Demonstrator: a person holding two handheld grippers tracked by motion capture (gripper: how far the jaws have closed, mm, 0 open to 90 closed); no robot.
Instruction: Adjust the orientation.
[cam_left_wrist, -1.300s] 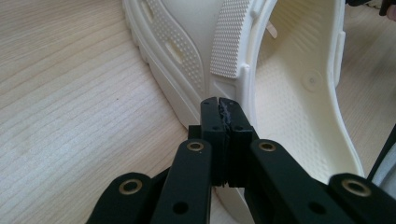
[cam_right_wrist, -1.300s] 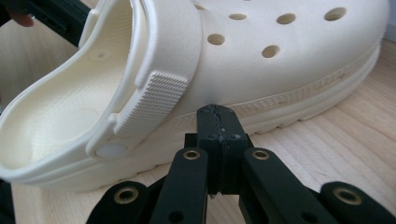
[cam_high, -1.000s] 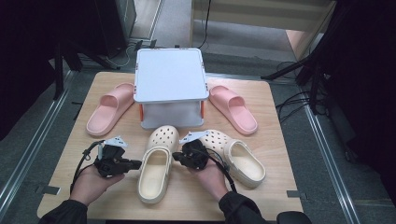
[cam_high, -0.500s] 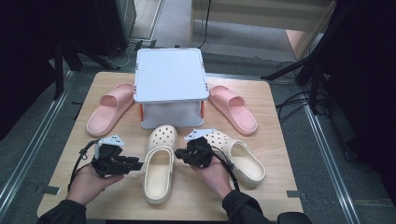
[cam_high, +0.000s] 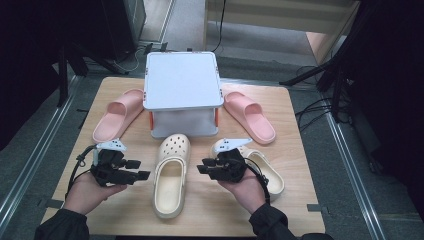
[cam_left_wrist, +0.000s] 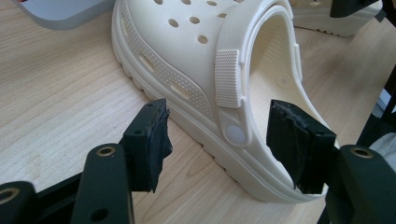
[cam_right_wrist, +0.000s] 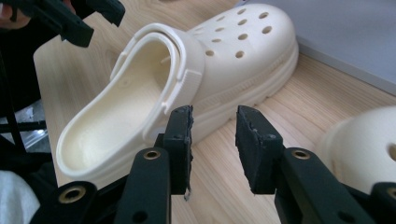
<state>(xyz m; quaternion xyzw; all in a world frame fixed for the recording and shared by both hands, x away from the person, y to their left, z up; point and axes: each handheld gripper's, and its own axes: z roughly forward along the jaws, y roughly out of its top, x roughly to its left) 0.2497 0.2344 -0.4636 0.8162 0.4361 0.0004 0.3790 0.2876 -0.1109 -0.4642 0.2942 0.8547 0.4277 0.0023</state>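
I see the desk (cam_high: 125, 95) evenly lit from overhead, surroundings dark past its edges. High view soft, slightly blurry. Both tool views bright and sharp on the cream clog (cam_left_wrist: 210, 74), with soft shadows, no glare and near jaws a little defocused.

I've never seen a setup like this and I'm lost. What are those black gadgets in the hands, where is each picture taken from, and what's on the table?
A person sits at a wooden table holding a hand-operated claw in each hand: the left claw and the right claw. No robot arm is involved.

The high view looks down from above the person's side. The two gripper views come from cameras riding on each claw, looking along its two black jaws.

On the table lie two cream clogs, the middle clog and another clog under the right hand, two pink slides, and a white box.

Nothing is held. Both claws have just been opening, their jaws apart on either side of the middle clog, not pressing it.
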